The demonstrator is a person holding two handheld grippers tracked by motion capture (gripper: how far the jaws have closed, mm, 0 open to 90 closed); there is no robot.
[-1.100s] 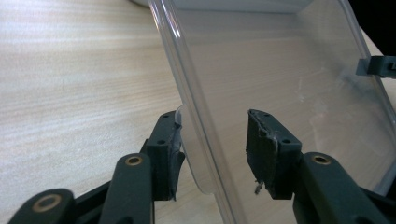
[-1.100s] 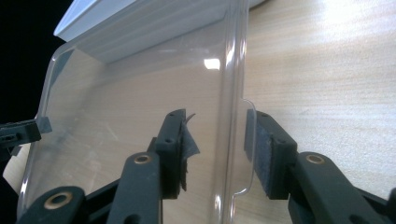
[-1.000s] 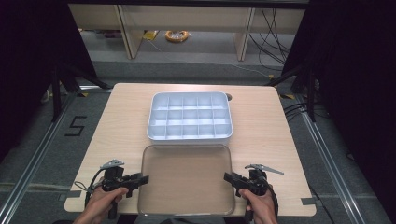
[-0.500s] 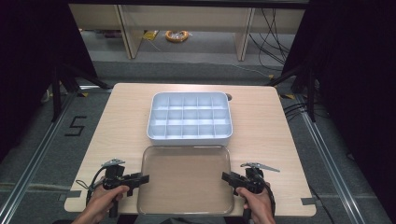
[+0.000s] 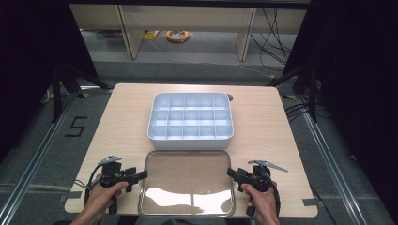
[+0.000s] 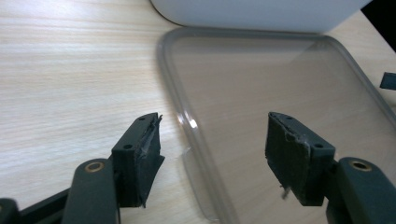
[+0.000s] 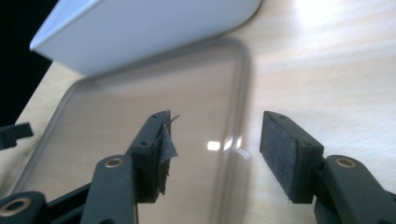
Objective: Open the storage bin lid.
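1. Tabletop [image 5: 122, 122] – pale wood, rounded corners; both tools sit over its near edge, one at each side of the lid.
2. Box [image 5: 191, 117] – white, split into a grid of small compartments, all looking empty from the high view. It stands ahead of both tools, near the middle of the tabletop; its near wall [image 6: 261, 11] lies just beyond the lid's far rim, and whether they touch cannot be told.
3. Lid [image 5: 187, 187] – clear, rectangular with rounded corners and a raised rim, lying flat on the tabletop between the two tools. A glare patch shows on its near half.
4. Left tool [image 5: 136, 176] – held in the left hand [image 5: 101, 199], pointing inward at the lid's left rim. In the left gripper view [image 6: 212, 156] its jaws stand well apart, the rim [image 6: 187, 126] running between them: one jaw over bare wood, the other over the clear panel. Not clamped.
5. Right tool [image 5: 233, 173] – held in the right hand [image 5: 263, 204], pointing inward at the lid's right rim. In the right gripper view [image 7: 215, 156] its jaws are likewise spread, straddling the rim [image 7: 236, 140] without gripping it.
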